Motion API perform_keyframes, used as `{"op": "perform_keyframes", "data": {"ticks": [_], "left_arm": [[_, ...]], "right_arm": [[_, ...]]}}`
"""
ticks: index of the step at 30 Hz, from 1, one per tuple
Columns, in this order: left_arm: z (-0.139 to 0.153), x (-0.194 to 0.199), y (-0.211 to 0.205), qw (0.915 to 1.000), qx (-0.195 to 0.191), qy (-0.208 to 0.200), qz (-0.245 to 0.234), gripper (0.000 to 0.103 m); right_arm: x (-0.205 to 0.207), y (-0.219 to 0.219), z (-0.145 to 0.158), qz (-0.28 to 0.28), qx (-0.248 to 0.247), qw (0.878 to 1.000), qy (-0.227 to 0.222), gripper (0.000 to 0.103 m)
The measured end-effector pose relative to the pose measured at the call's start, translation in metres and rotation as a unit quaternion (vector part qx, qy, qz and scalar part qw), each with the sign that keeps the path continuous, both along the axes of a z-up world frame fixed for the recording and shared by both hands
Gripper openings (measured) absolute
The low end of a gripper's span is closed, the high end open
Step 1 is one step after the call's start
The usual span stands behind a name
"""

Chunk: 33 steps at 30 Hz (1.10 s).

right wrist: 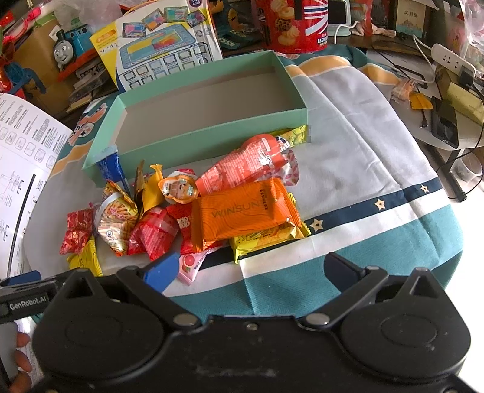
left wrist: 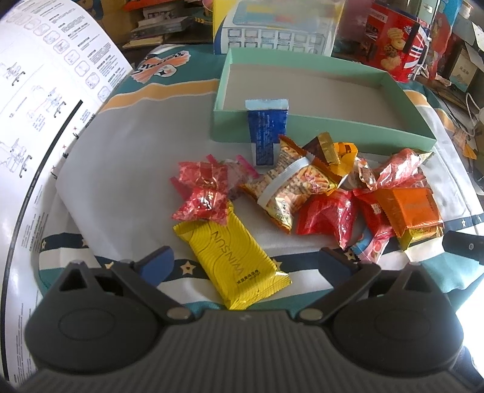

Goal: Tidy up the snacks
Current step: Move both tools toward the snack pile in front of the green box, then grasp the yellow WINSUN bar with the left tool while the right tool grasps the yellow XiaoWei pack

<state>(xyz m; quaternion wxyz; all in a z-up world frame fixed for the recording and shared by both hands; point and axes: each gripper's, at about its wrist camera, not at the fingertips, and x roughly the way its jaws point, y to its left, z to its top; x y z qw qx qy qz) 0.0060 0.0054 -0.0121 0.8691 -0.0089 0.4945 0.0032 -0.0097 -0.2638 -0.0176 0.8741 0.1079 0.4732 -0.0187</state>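
Observation:
A pile of wrapped snacks lies on the cloth in front of an empty mint-green box (left wrist: 302, 133) (right wrist: 193, 142). A blue sachet (left wrist: 264, 133) (right wrist: 110, 167) leans on the box's near wall. My left gripper (left wrist: 246, 260) stands open, its fingers either side of a yellow WINSUN pack (left wrist: 236, 260), not touching it. My right gripper (right wrist: 252, 267) is open just short of the orange WINSUN pack (right wrist: 242, 211) (left wrist: 408, 208) and a yellow pack (right wrist: 266, 238) under it. Red wrappers (left wrist: 201, 193) (right wrist: 77, 231) and a striped snack bag (left wrist: 290, 187) (right wrist: 116, 223) sit between.
A large printed instruction sheet (left wrist: 45, 121) (right wrist: 21, 169) covers the left side. Behind the box stand a toy package (right wrist: 163, 39) and a red biscuit tin (left wrist: 393, 42) (right wrist: 296, 24). A power strip (right wrist: 450, 62) and cables lie at the right. The table's front edge is close.

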Motion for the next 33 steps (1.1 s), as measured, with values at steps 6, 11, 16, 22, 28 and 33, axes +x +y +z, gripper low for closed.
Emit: {"op": "perform_keyframes", "data": {"ticks": [6, 11, 16, 22, 28, 33], "left_arm": [[-0.002, 0.001, 0.001, 1.0, 0.0, 0.005, 0.003, 0.103], [-0.004, 0.002, 0.003, 0.9999, -0.003, 0.01, 0.007, 0.103], [-0.007, 0.004, 0.007, 0.9997, -0.007, 0.017, 0.014, 0.103], [-0.02, 0.015, 0.03, 0.9966, -0.037, 0.047, 0.057, 0.103], [-0.037, 0.026, 0.033, 0.9922, -0.051, 0.072, 0.089, 0.103], [-0.046, 0.036, 0.021, 0.9927, -0.044, 0.075, 0.084, 0.103]], "right_arm": [[0.002, 0.001, -0.001, 0.002, 0.0, 1.0, 0.005, 0.103], [0.004, 0.0, -0.001, 0.004, 0.001, 1.0, 0.008, 0.103], [0.005, 0.0, -0.003, 0.004, 0.003, 1.0, 0.012, 0.103], [0.007, -0.003, -0.005, 0.004, 0.003, 1.0, 0.009, 0.103], [0.01, -0.011, -0.016, -0.003, 0.021, 1.0, 0.002, 0.103], [0.013, -0.018, -0.026, -0.008, 0.032, 0.999, 0.016, 0.103]]}}
